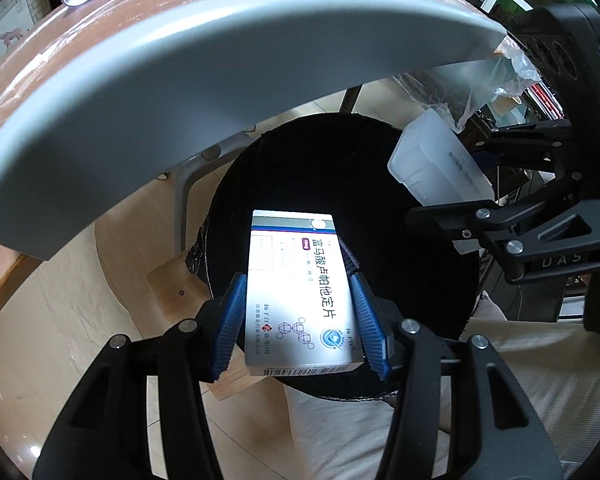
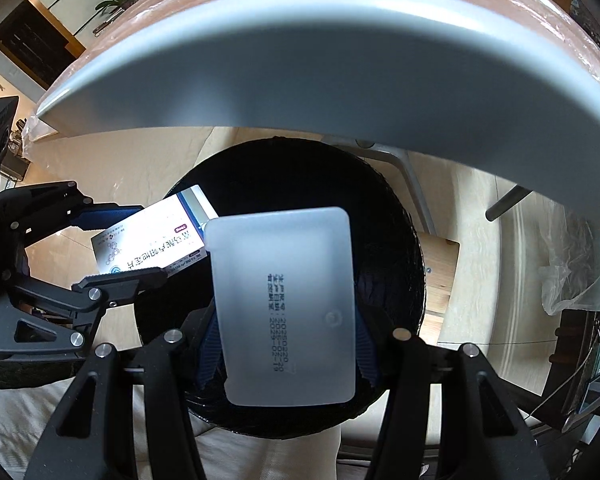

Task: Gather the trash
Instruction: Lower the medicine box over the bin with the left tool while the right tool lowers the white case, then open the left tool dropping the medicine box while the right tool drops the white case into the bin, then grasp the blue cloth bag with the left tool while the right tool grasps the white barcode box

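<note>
L gripper [image 1: 300, 312] clamped on white medicine box [image 1: 296, 292], R gripper [image 2: 286, 344] clamped on frosted plastic case [image 2: 286, 304]. Both items held over black-lined bin [image 1: 420, 280], just below grey table edge [image 1: 220, 72]. Bin interior dark, can't tell contents. Clear plastic bag [image 1: 496, 76] beside table.

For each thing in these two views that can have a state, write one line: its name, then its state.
left gripper: shut on the medicine box.
medicine box: closed, held over the bin's mouth.
right gripper: shut on the plastic case.
plastic case: held over the bin, printed side up.
black bin: open, its inside too dark to judge.
</note>
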Demonstrator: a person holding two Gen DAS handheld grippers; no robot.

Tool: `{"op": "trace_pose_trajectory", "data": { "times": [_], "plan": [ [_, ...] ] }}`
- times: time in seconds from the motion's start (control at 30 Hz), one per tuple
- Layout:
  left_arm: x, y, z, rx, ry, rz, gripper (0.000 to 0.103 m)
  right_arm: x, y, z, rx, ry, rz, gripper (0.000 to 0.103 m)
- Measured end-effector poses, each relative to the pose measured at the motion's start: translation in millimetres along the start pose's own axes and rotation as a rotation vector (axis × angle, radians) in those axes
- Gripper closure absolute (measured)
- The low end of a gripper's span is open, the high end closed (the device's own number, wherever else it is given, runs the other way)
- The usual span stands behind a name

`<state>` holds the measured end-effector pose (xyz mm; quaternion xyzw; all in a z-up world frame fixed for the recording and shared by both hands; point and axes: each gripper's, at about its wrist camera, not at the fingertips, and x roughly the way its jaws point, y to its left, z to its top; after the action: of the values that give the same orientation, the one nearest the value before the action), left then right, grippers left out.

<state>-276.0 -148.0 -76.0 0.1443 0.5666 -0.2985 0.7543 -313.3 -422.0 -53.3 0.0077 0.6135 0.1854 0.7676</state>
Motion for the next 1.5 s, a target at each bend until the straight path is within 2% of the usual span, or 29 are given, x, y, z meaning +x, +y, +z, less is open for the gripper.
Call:
{"op": "trace_pose_trajectory", "data": {
  "times": [0.37, 0.47, 0.5, 0.53, 0.63, 0.8, 0.93, 0.97, 1.03, 1.13, 1.17, 1.27, 1.33, 1.43, 1.5],
  "plan": [
    [12, 5, 0, 0.008, 0.024, 0.013, 0.049, 7, -6, -1, 0.012, 0.013, -0.014, 0.049],
    [11, 11, 0, -0.012, 0.021, -0.013, 0.048, 6, -11, 0, 0.036, 0.013, -0.005, 0.042],
    [11, 13, 0, -0.023, 0.019, -0.015, 0.043, 6, -12, 0, 0.043, 0.013, -0.003, 0.033],
    [9, 14, 0, -0.035, 0.014, -0.020, 0.035, 3, -14, -1, 0.049, 0.007, -0.004, 0.031],
    [2, 17, -1, -0.050, -0.002, -0.029, 0.031, -4, -14, -5, 0.044, 0.001, -0.007, 0.031],
    [-24, 12, -7, -0.025, -0.044, -0.024, 0.031, -42, -14, -15, 0.010, -0.047, -0.031, 0.031],
    [-84, 4, -7, 0.016, -0.183, -0.067, 0.031, -106, -10, -19, -0.038, -0.179, -0.043, 0.030],
    [-99, 3, -5, 0.025, -0.223, -0.070, 0.030, -117, -11, -16, -0.044, -0.209, -0.058, 0.029],
    [-119, 3, 3, 0.031, -0.293, -0.056, 0.011, -139, -14, -9, -0.043, -0.273, -0.093, 0.018],
    [-149, 18, 24, 0.005, -0.422, 0.021, 0.005, -162, -30, 19, 0.005, -0.374, -0.150, 0.009],
    [-151, 22, 30, -0.008, -0.437, 0.030, 0.005, -163, -37, 27, 0.025, -0.391, -0.167, 0.009],
    [-148, 36, 59, -0.057, -0.462, 0.064, 0.004, -159, -54, 53, 0.062, -0.406, -0.244, 0.009],
    [-139, 41, 79, -0.064, -0.456, 0.068, 0.004, -149, -66, 75, 0.069, -0.377, -0.302, 0.009],
    [-121, 34, 99, -0.059, -0.445, 0.056, 0.004, -138, -78, 93, 0.052, -0.364, -0.279, 0.009],
    [-112, 36, 115, -0.054, -0.433, 0.053, 0.004, -134, -85, 105, 0.040, -0.362, -0.223, 0.009]
  ]
}}
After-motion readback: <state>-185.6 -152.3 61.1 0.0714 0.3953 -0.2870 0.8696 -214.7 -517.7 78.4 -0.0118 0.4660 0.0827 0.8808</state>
